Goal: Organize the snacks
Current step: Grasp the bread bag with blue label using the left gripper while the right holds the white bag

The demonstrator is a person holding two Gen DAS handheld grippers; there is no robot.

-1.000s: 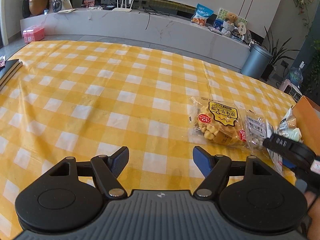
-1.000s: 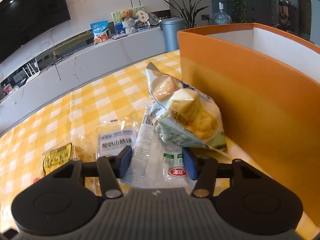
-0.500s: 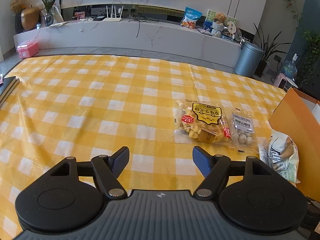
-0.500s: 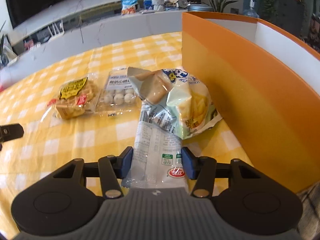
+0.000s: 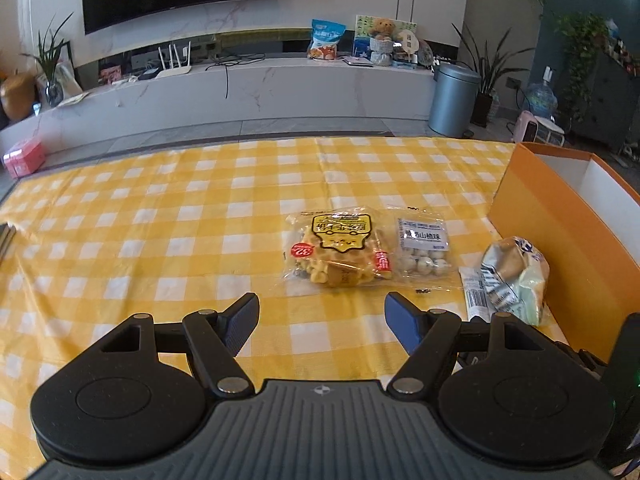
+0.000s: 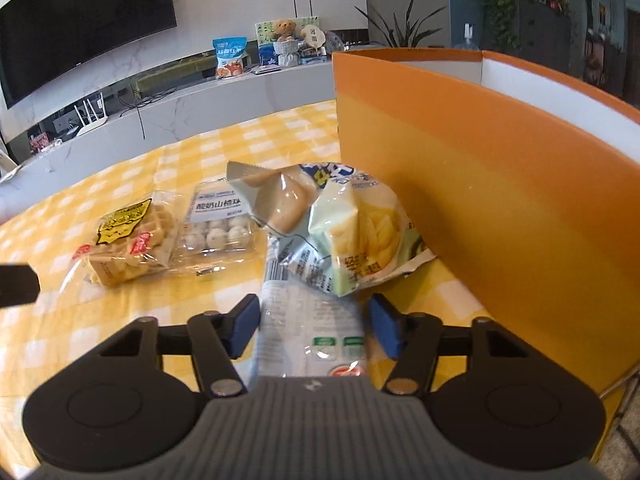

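Left tongs hover spread above the checkered counter. Right tongs sit spread around a white wrapper, beside an orange box.

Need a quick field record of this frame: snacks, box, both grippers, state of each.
surface: yellow checked tablecloth
waffle pack: flat on cloth, left of ball pack
yogurt hawthorn ball pack: flat, beside waffle pack
green-white bag: lying over far end of clear flat pack, next to box
clear flat pack: lies between right gripper's fingers
orange box: open top, contents not visible
left gripper: open, above bare cloth
right gripper: open, straddling clear flat pack, contact unclear
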